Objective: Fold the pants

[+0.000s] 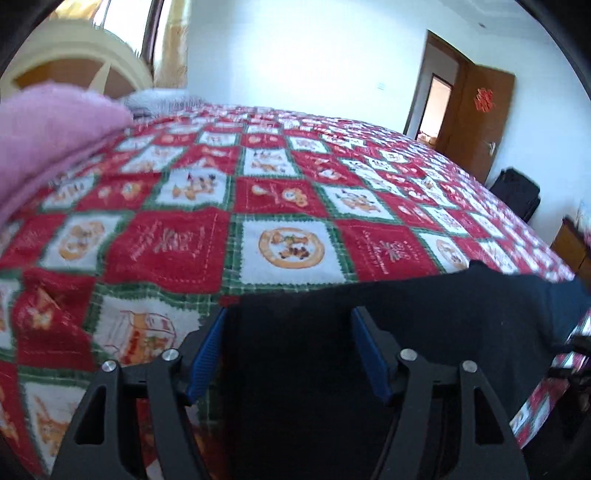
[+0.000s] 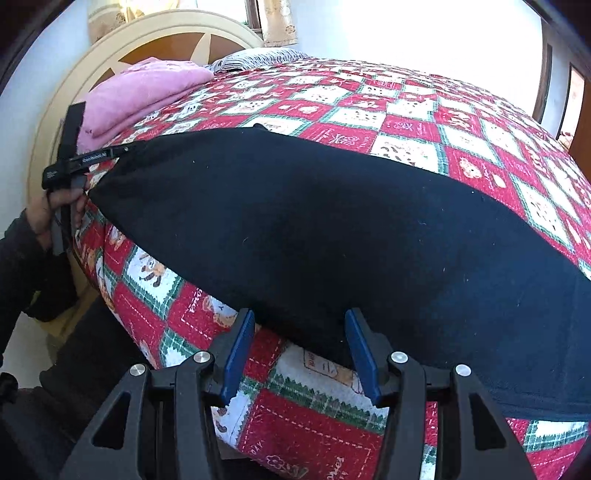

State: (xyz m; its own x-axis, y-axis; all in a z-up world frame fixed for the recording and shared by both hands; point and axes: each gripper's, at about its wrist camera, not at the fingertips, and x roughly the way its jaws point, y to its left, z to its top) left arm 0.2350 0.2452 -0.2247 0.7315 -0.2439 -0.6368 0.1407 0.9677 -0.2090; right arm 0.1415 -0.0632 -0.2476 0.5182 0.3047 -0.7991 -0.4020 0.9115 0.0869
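A bed under a red, white and green patchwork quilt point(image 1: 288, 206) fills the bright white-walled room, its cream arched headboard point(image 2: 155, 40) by a curtained window point(image 1: 125, 29), with an open brown door point(image 1: 480, 118) at the far corner.

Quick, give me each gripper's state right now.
Left gripper: jaws open, black pants between them, not clamped.
Right gripper: jaws open at the pants' near edge, holding nothing.
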